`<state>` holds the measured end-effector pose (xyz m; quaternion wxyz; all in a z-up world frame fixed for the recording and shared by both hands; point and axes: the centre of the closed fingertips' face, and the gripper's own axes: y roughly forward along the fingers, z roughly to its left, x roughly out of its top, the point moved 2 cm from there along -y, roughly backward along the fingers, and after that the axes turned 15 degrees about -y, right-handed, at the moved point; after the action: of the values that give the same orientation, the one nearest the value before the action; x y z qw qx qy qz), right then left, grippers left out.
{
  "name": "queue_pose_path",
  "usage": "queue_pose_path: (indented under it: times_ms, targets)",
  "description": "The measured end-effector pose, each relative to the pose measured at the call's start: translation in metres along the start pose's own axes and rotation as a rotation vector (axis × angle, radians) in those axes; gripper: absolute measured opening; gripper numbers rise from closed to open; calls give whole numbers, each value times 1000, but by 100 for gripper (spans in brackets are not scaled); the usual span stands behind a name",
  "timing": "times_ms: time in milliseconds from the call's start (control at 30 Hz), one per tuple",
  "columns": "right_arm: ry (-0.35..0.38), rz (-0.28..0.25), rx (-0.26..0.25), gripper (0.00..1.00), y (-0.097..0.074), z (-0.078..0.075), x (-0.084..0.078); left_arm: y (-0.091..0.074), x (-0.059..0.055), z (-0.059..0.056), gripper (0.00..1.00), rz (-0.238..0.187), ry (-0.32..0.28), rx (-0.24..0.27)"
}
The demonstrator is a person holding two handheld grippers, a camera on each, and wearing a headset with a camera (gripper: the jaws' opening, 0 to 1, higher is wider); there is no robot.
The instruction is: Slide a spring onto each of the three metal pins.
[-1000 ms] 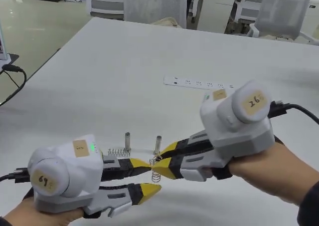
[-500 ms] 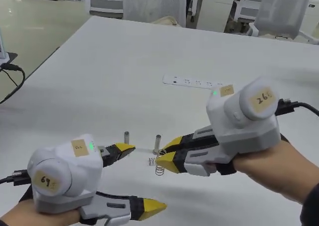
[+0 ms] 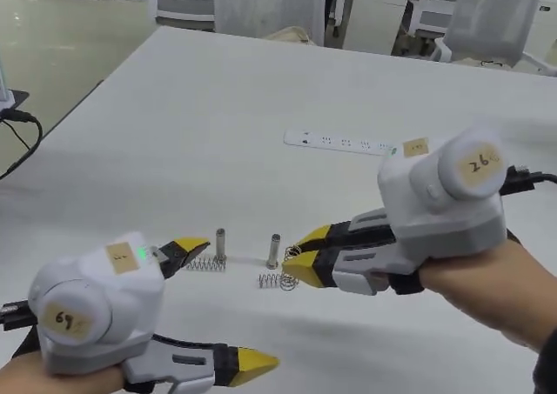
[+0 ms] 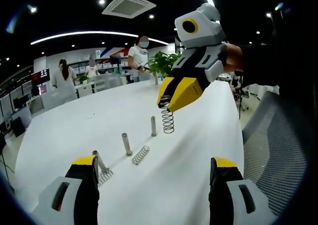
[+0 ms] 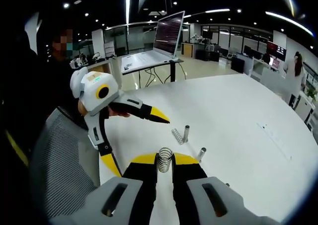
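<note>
We grip a spring [image 4: 168, 120] in the clenched right claw [image 5: 165, 161], just beside the end pin [image 4: 153, 126]. Our left claw [image 4: 154, 161] hangs spread and empty. A loose spring [image 4: 140, 154] lies on the bench [image 3: 261, 107]. Next, we judge, the coil must line up over that pin's tip.
</note>
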<state>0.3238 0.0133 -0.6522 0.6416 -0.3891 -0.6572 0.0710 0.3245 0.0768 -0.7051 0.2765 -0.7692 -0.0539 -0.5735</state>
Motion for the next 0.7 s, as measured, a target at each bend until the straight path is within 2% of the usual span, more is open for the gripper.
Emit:
queue_pose_path:
  times_ms: [200,367,700]
  targets:
    - [15,-4,-38,8,-10,-12,-4,-5,-9,8,89,21,17,31]
    - [33,-14,-90,8,-25,-30,-6,-13,-17,18,89,38,12,66]
    - [63,-18,-199,8,-50,-62,-14,-26,-25,30,87,55,8,114]
